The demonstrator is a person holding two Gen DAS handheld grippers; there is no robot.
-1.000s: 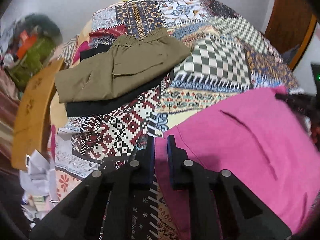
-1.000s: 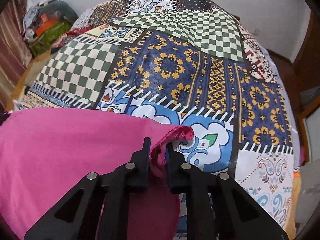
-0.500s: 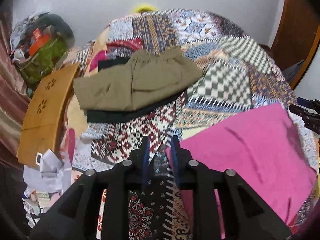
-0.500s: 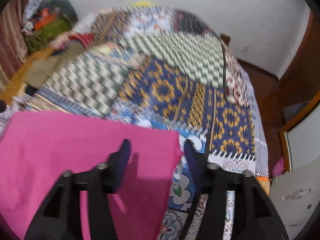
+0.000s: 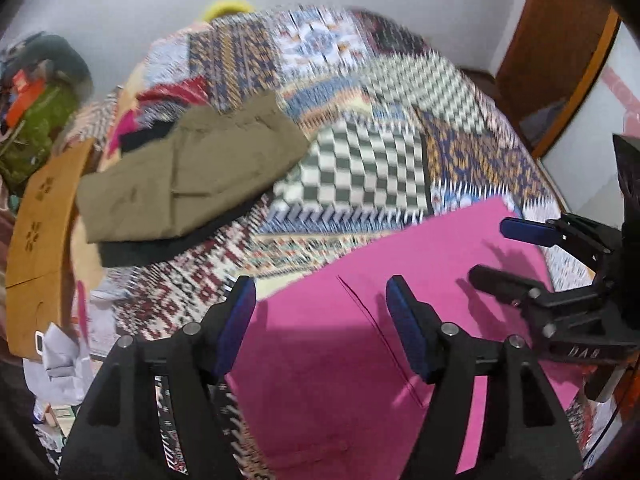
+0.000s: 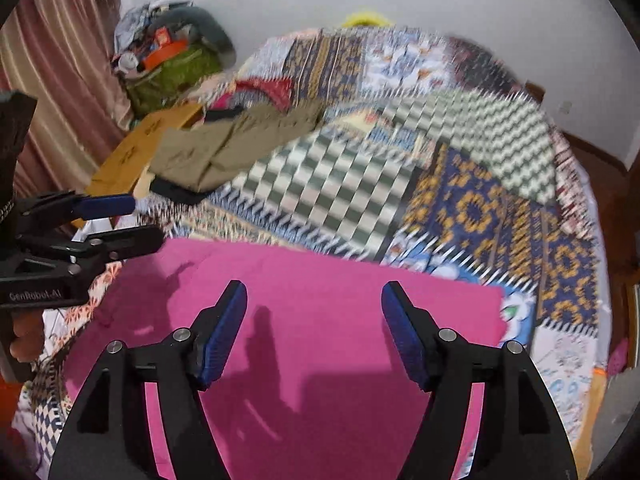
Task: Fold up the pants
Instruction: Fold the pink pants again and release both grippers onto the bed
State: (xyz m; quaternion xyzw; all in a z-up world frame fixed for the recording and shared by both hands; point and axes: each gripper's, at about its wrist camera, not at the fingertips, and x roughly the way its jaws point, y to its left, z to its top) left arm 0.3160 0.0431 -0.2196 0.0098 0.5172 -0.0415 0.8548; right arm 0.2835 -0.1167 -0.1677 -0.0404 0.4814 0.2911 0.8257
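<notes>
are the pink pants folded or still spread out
Folded: the pink pants lie as a flat rectangle with straight edges on the bedspread, no separate legs showing.

Black gripper (image 6: 314, 332) frames, blue pads (image 6: 222, 336), silver screws, white "GenRobot.AI" lettering.

Three folded pants: one pink (image 5: 360, 352), one olive (image 5: 188, 172), one black (image 5: 160, 248).

bedspread (image 5: 360, 168) motion-blurred, pink pants (image 6: 320, 420) cropped below
</notes>
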